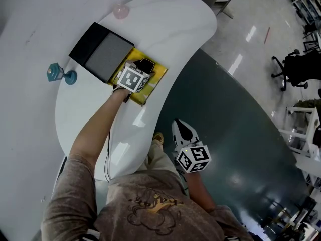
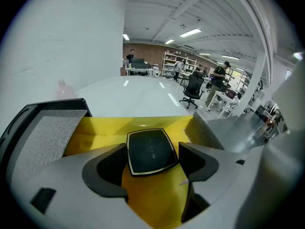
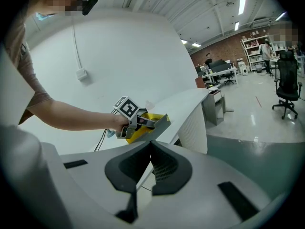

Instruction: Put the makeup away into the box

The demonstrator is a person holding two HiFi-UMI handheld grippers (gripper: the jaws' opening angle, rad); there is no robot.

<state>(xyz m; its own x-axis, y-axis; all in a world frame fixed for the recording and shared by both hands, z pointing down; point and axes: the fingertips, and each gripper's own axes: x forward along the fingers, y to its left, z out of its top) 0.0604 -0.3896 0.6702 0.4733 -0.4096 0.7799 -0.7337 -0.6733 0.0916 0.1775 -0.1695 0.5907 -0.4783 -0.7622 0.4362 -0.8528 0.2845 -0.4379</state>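
Note:
A black compact (image 2: 151,149) with a thin pale rim sits between the jaws of my left gripper (image 2: 152,152), whose pads press its two sides. It hangs over the yellow inside of the open makeup box (image 2: 95,135). In the head view the left gripper (image 1: 143,68) reaches over the yellow box (image 1: 156,75) with the compact (image 1: 146,64) at its tip; the grey-lined lid (image 1: 103,51) lies open to the left. My right gripper (image 3: 151,149) is shut with nothing in it, held off the table edge, low by the person's body (image 1: 181,130).
The box lies on a curved white table (image 1: 165,24). A teal object (image 1: 52,72) and a small pink thing (image 1: 120,10) stand on the table's far side. Dark green floor (image 1: 241,134) lies right of the table, with an office chair (image 1: 296,69) farther off.

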